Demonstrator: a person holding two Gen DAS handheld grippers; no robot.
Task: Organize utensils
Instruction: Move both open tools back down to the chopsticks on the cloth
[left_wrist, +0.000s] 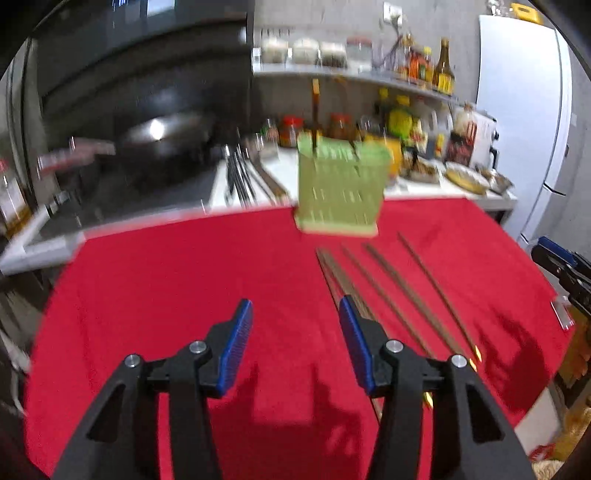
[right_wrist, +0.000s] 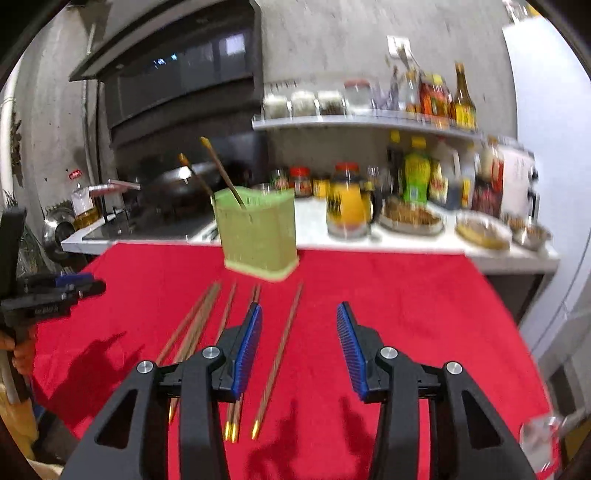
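From the left wrist camera, the left gripper (left_wrist: 295, 345) hangs over a red cloth-covered bench (left_wrist: 166, 288); its black fingers with blue ribbed pads (left_wrist: 236, 347) stand part-way apart with nothing between them. Just right of the right-hand pad, several long brown wooden chopsticks with yellow tips (left_wrist: 391, 295) lie loose on the cloth, roughly side by side and fanned slightly. Beyond them, at the far edge of the cloth, stands a pale green slotted plastic utensil holder (left_wrist: 341, 188) with a chopstick upright in it. The other gripper's black and blue end shows at the right edge of the view.

From the right wrist camera, the right gripper (right_wrist: 299, 349) likewise holds its fingers part-way open and empty above the red cloth. One chopstick lies on the cloth under the gap between the pads; the other chopsticks (right_wrist: 201, 325) lie left of it, partly hidden by the left-hand finger. The green holder (right_wrist: 258, 232) stands past them with two chopsticks leaning in it. Behind it, a white counter (right_wrist: 314, 229) carries blurred jars and bottles.
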